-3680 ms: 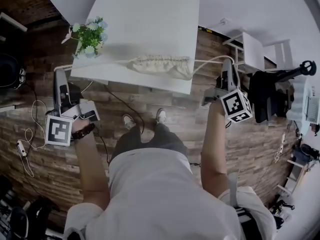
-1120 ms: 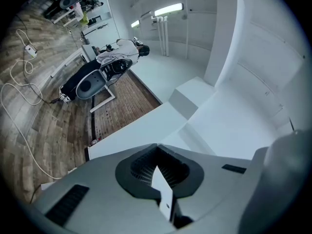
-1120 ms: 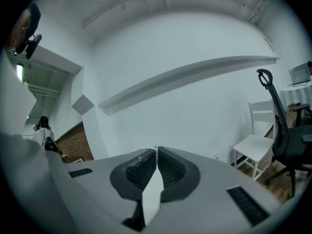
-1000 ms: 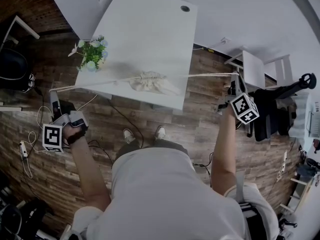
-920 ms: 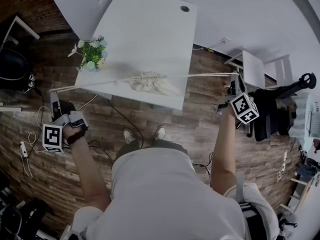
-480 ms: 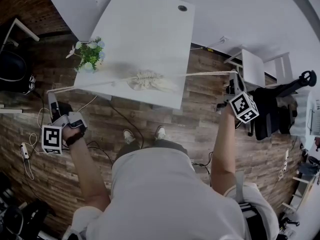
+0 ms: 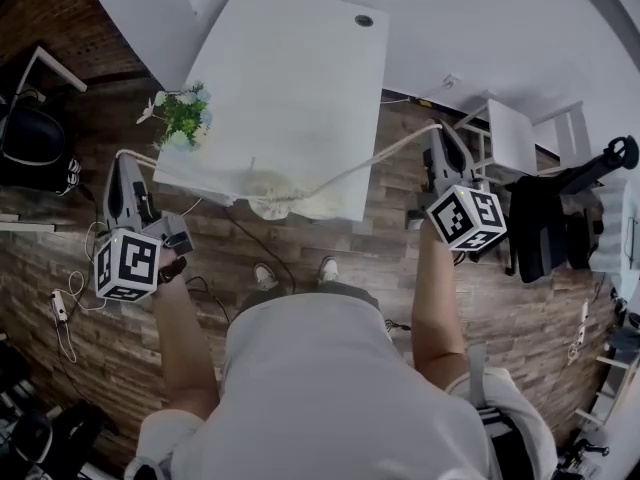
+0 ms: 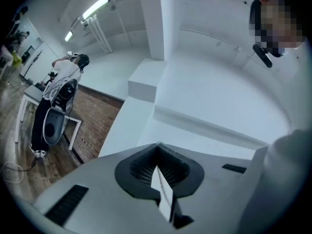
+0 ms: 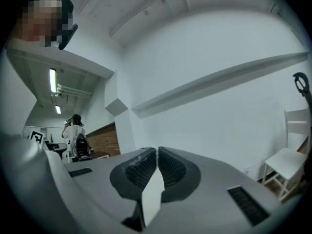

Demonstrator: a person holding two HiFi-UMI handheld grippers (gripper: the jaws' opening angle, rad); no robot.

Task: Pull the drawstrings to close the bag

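Observation:
The cream drawstring bag (image 7: 287,196), gathered tight, lies at the near edge of the white table (image 7: 290,78) and partly overhangs it. One drawstring (image 7: 372,158) rises to the right, up to my right gripper (image 7: 437,131), whose jaws are shut on the white cord (image 9: 151,194). My left gripper (image 7: 119,160) is raised at the table's left corner, shut on the other cord (image 8: 163,191), of which only a short loop (image 7: 135,156) shows at its tip. The gripper views, left gripper (image 8: 157,147) and right gripper (image 9: 157,152), both point up at walls and ceiling.
A small potted plant (image 7: 182,113) stands at the table's left near corner. A white chair (image 7: 515,133) and black equipment (image 7: 560,208) are on the right, a black chair (image 7: 30,138) on the left. Cables (image 7: 60,308) lie on the wooden floor.
Both grippers have come up and inward from their wide spread. The taut cords have gone slack, and the bag has slid to the table's near edge.

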